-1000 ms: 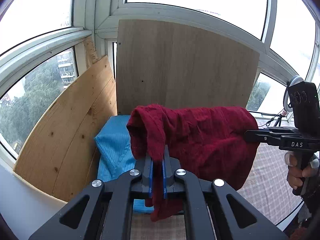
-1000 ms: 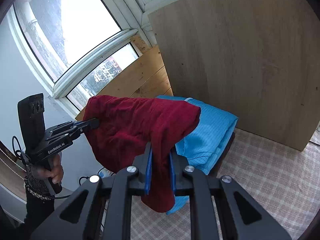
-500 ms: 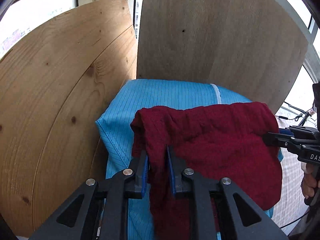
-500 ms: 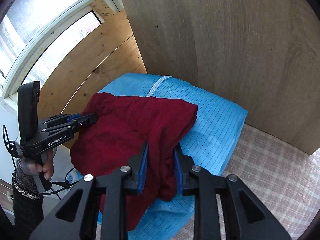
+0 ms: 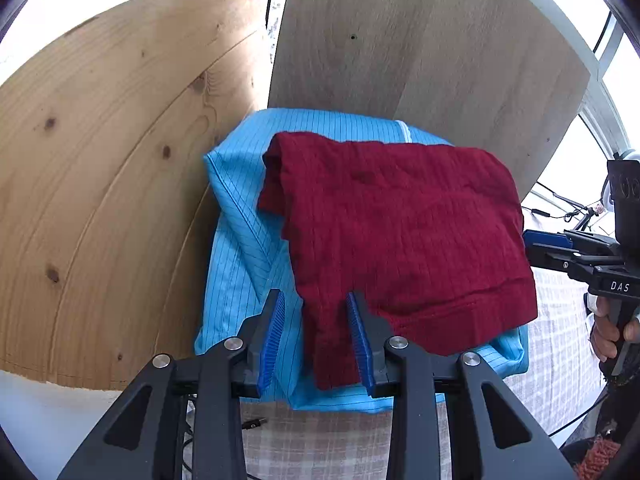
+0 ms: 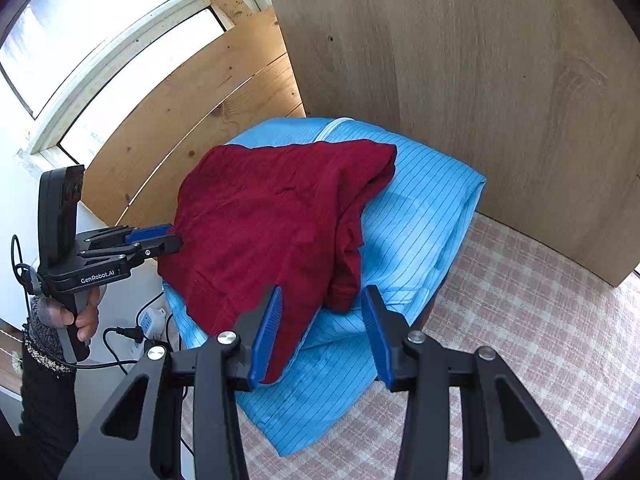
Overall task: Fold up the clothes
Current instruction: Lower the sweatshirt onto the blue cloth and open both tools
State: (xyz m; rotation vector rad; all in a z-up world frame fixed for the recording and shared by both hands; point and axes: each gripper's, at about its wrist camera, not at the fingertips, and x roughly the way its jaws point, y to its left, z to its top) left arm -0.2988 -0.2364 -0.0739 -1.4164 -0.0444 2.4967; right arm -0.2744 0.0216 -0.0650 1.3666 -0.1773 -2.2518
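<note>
A dark red knitted garment [image 5: 400, 232] lies folded on top of a folded light blue striped garment [image 5: 248, 248]. My left gripper [image 5: 314, 294] is open at the red garment's near left corner, and a hanging red flap sits loose between its blue pads [image 5: 272, 336]. In the right wrist view my right gripper [image 6: 323, 289] is open at the near edge of the red garment [image 6: 280, 220], which rests on the blue garment [image 6: 420, 240]. Each gripper shows in the other's view: the left gripper [image 6: 176, 240] and the right gripper [image 5: 528, 242], both beside the cloth edge.
A pale pine board [image 5: 100, 168] leans on the left and a grey-brown board [image 5: 420, 52] stands behind the pile. A pink checked cloth [image 6: 520, 320] covers the table. A power strip and cables [image 6: 148, 320] lie below the left hand [image 6: 86, 312]. Windows are behind.
Both grippers lowered the red garment onto the blue one and opened, letting it go. It now lies flat instead of hanging between them.
</note>
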